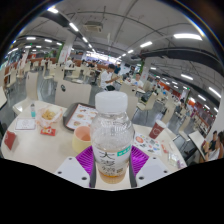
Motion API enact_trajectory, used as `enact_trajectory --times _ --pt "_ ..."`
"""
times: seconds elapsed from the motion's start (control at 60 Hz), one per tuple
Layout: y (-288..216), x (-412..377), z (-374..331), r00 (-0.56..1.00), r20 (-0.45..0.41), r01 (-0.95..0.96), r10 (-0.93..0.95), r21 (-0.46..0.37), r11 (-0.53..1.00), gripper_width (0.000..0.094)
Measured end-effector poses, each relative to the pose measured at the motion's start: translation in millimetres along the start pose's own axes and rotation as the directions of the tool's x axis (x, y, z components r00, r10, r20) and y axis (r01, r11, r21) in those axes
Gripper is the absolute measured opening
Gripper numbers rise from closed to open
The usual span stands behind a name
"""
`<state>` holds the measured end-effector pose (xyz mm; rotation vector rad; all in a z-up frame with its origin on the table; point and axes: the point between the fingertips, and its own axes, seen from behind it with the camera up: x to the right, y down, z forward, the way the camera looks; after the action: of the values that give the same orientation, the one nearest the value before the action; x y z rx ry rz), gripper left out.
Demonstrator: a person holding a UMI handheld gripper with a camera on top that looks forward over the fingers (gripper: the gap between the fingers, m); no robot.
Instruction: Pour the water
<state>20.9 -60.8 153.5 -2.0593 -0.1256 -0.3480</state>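
A clear plastic bottle (111,135) with a white cap and a white and green label stands upright between my fingers, with a little amber liquid at its bottom. My gripper (112,165) is shut on the bottle, and its purple pads (85,160) press on both sides of it. An orange cup (82,136) stands on the table just behind the bottle, to its left. The bottle hides part of the cup.
The white table (40,145) holds a small bottle (32,111), a snack tray (48,120), a printed packet (80,115) and a dark cup (156,130) to the right. Beyond is a large hall with desks and several people.
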Motion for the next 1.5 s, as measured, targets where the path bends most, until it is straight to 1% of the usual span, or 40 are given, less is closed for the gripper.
enact_trajectory --times 0.117,0.167,0.233,0.317,0.417,0.517,0.6,0.683,0.767,0.867,0.933,1.017,1.083,1.167,1.233,1.267,1.317,1.367,1.5 --pt "-30.3 46.5 23.5 0.965 -0.124 0.229 -0.231 -0.030 0.973 0.0449" --pt "-42.6 60.0 36.1 0.924 -0.175 0.335 -0.340 -0.055 0.940 0.0451" --pt "-58.7 74.8 56.0 0.848 -0.221 0.477 -0.482 -0.077 0.875 0.0453" --pt "-73.0 79.7 80.3 0.669 -0.260 0.688 -0.697 -0.139 0.712 0.0452" --pt "-82.5 71.9 106.2 0.374 -0.270 0.879 -0.887 -0.201 0.432 0.0452" --pt "-85.1 60.4 126.8 0.076 -0.268 0.956 -0.960 -0.255 0.147 0.0449" --pt "-87.3 50.7 138.1 -0.108 -0.257 0.957 -0.960 -0.288 -0.031 0.0450" --pt "-90.1 42.6 147.5 -0.232 -0.259 0.941 -0.937 -0.304 -0.149 0.0450" --pt "-89.4 38.0 148.4 -0.268 -0.250 0.933 -0.930 -0.306 -0.187 0.0448" --pt "-83.3 39.3 150.3 -0.218 -0.228 0.944 -0.949 -0.295 -0.146 0.0447" --pt "-82.0 44.4 147.8 -0.135 -0.226 0.960 -0.965 -0.270 -0.071 0.0447" --pt "-78.9 51.8 139.9 0.101 -0.230 0.966 -0.968 -0.210 0.151 0.0446" --pt "-83.2 56.1 129.9 0.349 -0.217 0.916 -0.912 -0.128 0.381 0.0448" --pt "-90.8 60.5 113.9 0.628 -0.175 0.765 -0.758 -0.036 0.643 0.0447" --pt "-94.4 64.3 102.3 0.806 -0.097 0.589 -0.583 0.032 0.808 0.0449" --pt "-93.2 62.7 98.1 0.870 -0.060 0.492 -0.489 0.051 0.869 0.0449" --pt "-90.4 69.6 94.4 0.935 -0.008 0.353 -0.354 0.077 0.932 0.0449" --pt "-83.9 76.5 94.0 0.974 0.037 0.222 -0.226 0.086 0.971 0.0447" --pt "-53.2 72.0 102.8 0.988 0.151 -0.015 0.003 0.074 0.997 0.0448"
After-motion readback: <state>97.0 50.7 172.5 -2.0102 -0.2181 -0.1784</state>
